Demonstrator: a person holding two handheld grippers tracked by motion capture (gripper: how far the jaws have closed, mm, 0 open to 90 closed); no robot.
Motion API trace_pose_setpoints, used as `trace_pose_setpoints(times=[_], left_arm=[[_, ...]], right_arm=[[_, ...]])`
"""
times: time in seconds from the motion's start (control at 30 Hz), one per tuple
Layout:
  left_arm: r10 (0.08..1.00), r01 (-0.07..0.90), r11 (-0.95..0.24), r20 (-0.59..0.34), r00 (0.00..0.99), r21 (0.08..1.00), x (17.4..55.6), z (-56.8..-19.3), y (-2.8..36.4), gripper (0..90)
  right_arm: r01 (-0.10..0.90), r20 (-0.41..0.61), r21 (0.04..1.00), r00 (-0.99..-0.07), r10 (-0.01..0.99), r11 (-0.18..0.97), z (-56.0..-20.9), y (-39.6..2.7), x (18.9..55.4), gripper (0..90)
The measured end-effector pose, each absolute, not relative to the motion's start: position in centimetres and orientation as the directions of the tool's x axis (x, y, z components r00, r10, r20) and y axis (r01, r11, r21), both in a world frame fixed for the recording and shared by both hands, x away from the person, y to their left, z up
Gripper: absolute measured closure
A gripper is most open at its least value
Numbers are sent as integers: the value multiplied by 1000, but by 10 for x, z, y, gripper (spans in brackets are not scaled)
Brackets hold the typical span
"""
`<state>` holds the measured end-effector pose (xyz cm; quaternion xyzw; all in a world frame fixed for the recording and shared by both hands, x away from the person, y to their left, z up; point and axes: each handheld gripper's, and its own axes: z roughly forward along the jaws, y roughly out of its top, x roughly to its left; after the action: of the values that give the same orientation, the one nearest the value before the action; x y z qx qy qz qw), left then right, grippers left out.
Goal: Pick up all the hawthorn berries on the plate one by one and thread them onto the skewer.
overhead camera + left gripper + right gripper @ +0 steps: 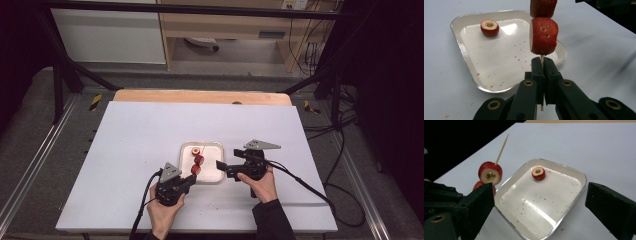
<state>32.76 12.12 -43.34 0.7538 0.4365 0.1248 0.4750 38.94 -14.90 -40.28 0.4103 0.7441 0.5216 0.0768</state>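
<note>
A white tray [214, 146] lies mid-table with one cored red fruit piece [195, 150] in its far left corner. My left gripper [191, 178] is shut on a thin wooden skewer [541, 58] that carries two red fruit pieces [543, 36], held over the tray's near left edge. In the left gripper view its jaws [543, 65] pinch the stick just below the lower piece. My right gripper [220, 165] stands open at the tray's right side, nothing between its jaws. In the right gripper view [541, 207] the tray [579, 173], the loose piece [538, 173] and the skewered fruit [490, 173] lie ahead.
The white tabletop [140, 135] spreads wide around the tray, with a wooden strip [200, 96] along its far edge. Cables trail from both grippers toward the near edge. Red crumbs speckle the tray floor [499, 62].
</note>
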Motion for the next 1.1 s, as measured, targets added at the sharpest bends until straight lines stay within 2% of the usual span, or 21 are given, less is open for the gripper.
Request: trace_pose_setpoints(times=[0.17,0.57,1.1], left_arm=[[768,538,-187,-219,601,822,326,-433,131,884],[758,520,-232,-182,626,822,322,-432,150,883],[757,519,-246,-171,630,819,319,-430,168,883]], right_arm=[[534,269,825,-660,702,187,-402,-153,390,53],[536,207,790,-691,692,299,-402,-153,392,51],[532,142,727,-736,661,435,-397,-128,407,54]])
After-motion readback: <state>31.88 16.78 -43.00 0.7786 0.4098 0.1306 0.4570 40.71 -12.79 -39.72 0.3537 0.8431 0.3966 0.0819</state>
